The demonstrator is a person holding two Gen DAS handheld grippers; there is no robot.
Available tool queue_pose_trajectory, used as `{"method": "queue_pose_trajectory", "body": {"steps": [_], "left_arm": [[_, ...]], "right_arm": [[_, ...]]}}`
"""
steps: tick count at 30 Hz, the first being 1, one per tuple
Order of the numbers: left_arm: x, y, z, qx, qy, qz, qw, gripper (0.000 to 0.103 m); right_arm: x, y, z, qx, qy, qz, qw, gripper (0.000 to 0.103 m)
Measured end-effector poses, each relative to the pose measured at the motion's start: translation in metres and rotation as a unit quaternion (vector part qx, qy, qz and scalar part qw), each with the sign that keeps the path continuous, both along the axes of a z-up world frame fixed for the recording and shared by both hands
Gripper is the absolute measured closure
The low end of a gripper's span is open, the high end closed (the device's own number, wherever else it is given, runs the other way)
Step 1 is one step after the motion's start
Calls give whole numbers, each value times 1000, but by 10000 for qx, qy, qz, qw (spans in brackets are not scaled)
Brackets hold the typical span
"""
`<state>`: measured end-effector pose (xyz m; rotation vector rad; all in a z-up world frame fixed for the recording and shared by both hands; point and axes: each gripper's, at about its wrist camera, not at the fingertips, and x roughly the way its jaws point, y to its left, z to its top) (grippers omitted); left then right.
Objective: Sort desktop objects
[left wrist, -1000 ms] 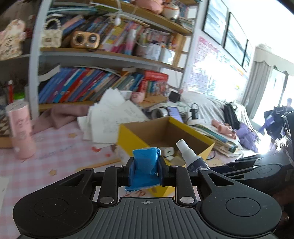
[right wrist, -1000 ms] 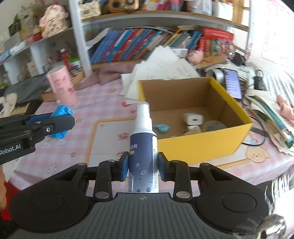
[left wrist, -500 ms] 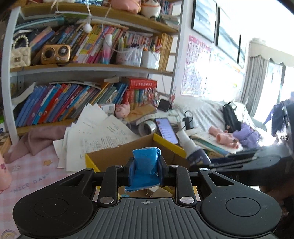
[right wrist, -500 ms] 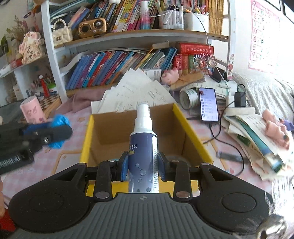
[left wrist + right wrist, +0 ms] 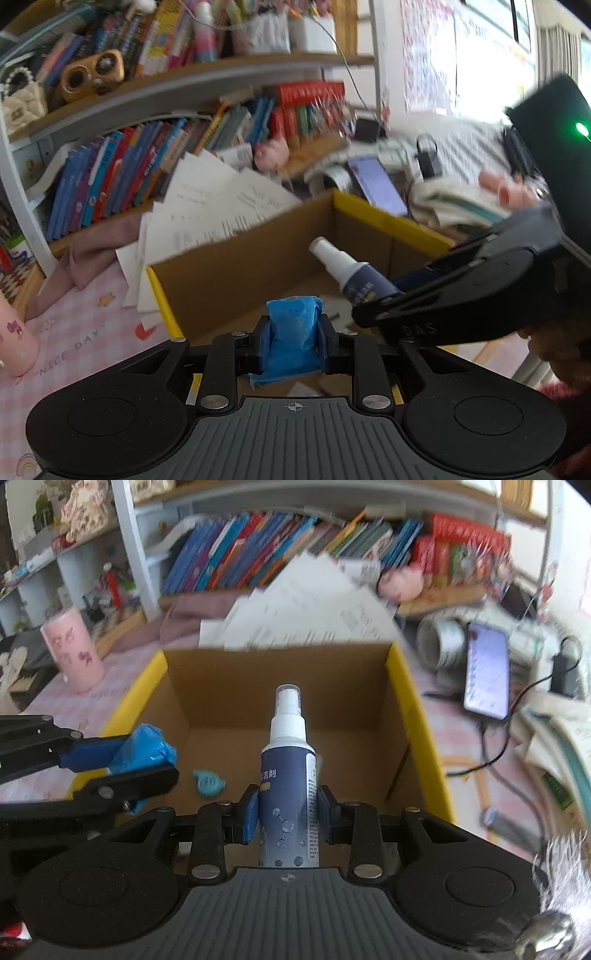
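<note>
The right gripper [image 5: 288, 812] clamps the spray bottle [image 5: 289, 775] over the yellow box [image 5: 400, 686]; at its 9 o'clock, the left gripper [image 5: 294, 341] pinches a blue wad [image 5: 294, 332]. Lower each well inside the walls before releasing, keeping the tools apart.

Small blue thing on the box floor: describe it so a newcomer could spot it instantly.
Find the open yellow-rimmed cardboard box mid-desk. On its brown floor, near the left wall, lies a small teal blob-shaped item. It alone lies loose; the spray bottle is gripper-held.
</note>
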<state>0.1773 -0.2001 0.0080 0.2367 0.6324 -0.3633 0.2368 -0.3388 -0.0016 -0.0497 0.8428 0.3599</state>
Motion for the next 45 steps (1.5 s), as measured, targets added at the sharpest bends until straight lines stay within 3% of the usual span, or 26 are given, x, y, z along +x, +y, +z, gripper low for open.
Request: {"method": "queue_pose_trajectory", "body": {"steps": [7, 12, 17, 26, 36, 45], "left_arm": [[2, -8, -4, 110, 121, 220, 9996, 79], [-10, -8, 4, 67, -336, 313, 9989, 72], [-21, 0, 16, 29, -817, 470, 9955, 52], [-53, 39, 41, -176, -1444, 694, 9869, 31], [-107, 112, 42, -313, -1500, 914, 9840, 21], [-164, 187, 35, -557, -1197, 1322, 9824, 14]], "right_arm": [[10, -11, -16, 103, 341, 55, 9993, 73], [6, -15, -12, 219, 238, 42, 9995, 71], [-5, -13, 0, 198, -118, -6, 9997, 60], [-41, 0, 25, 224, -743, -563, 9954, 51], [-107, 45, 38, 290, -1135, -1117, 9868, 48], [-191, 95, 31, 115, -1157, -1463, 9824, 43]]}}
